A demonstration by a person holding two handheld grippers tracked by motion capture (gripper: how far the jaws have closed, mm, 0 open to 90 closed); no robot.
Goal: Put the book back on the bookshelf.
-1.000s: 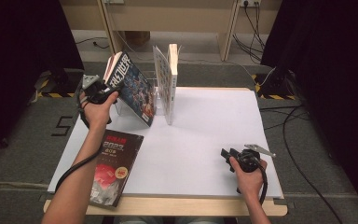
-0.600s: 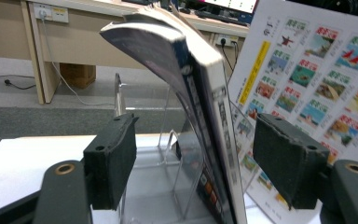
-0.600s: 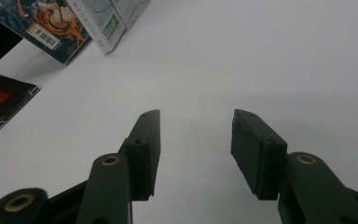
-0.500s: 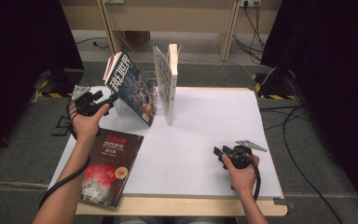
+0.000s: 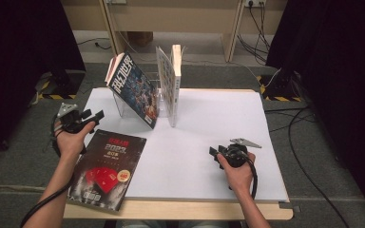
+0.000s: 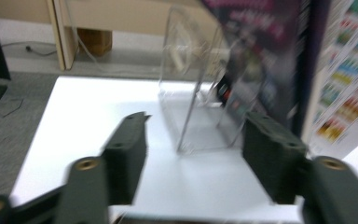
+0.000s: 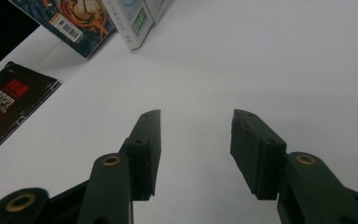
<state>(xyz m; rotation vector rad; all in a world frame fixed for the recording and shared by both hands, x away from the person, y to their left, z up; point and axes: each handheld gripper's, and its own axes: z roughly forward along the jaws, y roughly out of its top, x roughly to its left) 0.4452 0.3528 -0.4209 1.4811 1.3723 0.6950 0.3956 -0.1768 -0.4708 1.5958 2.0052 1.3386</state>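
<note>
The bench (image 5: 209, 142) lay white under both my hands. The black book (image 5: 105, 167) lay flat just right of my left gripper (image 5: 89, 118), whose jaws had just been closing, still spread on nothing. Ahead stood the leaning book (image 5: 134, 90) against its clear stand (image 6: 200, 112); a careless nudge might topple it. My right gripper (image 5: 215, 155) hung spread, empty.

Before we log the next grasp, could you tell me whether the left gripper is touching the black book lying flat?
Apart. The high view shows the left gripper above and left of the black book, with white table between them.
</note>
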